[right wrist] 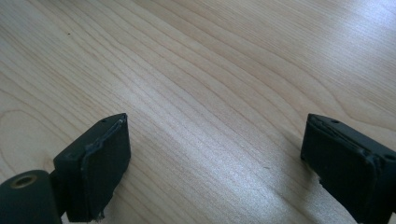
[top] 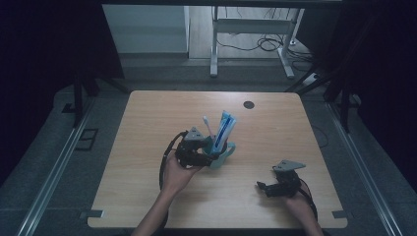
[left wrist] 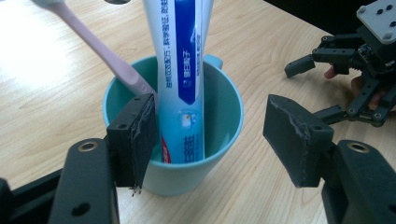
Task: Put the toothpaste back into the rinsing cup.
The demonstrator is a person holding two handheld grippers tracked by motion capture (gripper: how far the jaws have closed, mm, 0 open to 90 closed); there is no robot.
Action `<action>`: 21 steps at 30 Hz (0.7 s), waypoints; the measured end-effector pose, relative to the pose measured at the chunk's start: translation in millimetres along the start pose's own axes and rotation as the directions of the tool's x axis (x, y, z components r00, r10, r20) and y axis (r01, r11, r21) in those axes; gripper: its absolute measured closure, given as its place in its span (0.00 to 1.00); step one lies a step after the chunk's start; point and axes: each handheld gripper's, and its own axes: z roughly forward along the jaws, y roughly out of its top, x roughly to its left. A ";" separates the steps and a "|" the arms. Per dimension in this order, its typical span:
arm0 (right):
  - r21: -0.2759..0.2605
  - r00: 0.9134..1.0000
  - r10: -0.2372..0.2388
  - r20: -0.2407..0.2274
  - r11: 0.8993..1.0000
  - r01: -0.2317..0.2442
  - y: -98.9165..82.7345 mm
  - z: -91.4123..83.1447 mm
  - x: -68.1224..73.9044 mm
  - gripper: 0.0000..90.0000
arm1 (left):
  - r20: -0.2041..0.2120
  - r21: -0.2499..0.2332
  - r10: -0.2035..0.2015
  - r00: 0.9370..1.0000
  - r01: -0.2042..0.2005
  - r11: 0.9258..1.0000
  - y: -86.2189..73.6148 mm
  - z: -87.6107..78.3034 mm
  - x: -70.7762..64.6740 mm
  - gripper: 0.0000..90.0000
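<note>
My left gripper sits at the teal cup, its jaws spread apart: one pad is inside the rim against the near wall, close beside the toothpaste tube, while the other pad stands clear outside the cup with bare table between it and the wall. Nothing is pinched; the jaws are released around the near part of the cup.

From the high view, the cup stands upright near the middle of the wooden table, just in front of my left hand. The blue-and-white toothpaste tube rises out of it, leaning slightly, and a pale pink toothbrush leans beside it with its head up. In the left gripper view the toothbrush slants out over the rim toward the upper left.

My right gripper rests well apart from the cup, low on the table toward the near right edge. In its own view the jaws are wide open over plain wood grain, holding nothing. A small dark round spot lies on the far part of the table.
</note>
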 end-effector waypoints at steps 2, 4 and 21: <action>0.000 1.000 0.000 -0.001 1.000 0.000 0.0 0.0 0.0 0.09 | 0.000 0.001 -0.002 1.000 0.002 1.000 -1.6 -2.0 0.0 0.39; 0.000 1.000 0.000 0.000 1.000 0.000 0.0 0.0 0.0 0.09 | 0.001 0.002 0.001 1.000 -0.001 1.000 -2.9 -4.5 -0.1 0.39; 0.001 1.000 0.003 -0.002 1.000 -0.003 0.0 -0.1 0.1 0.09 | 0.005 0.036 0.001 1.000 -0.001 0.999 -20.7 -19.9 1.2 0.39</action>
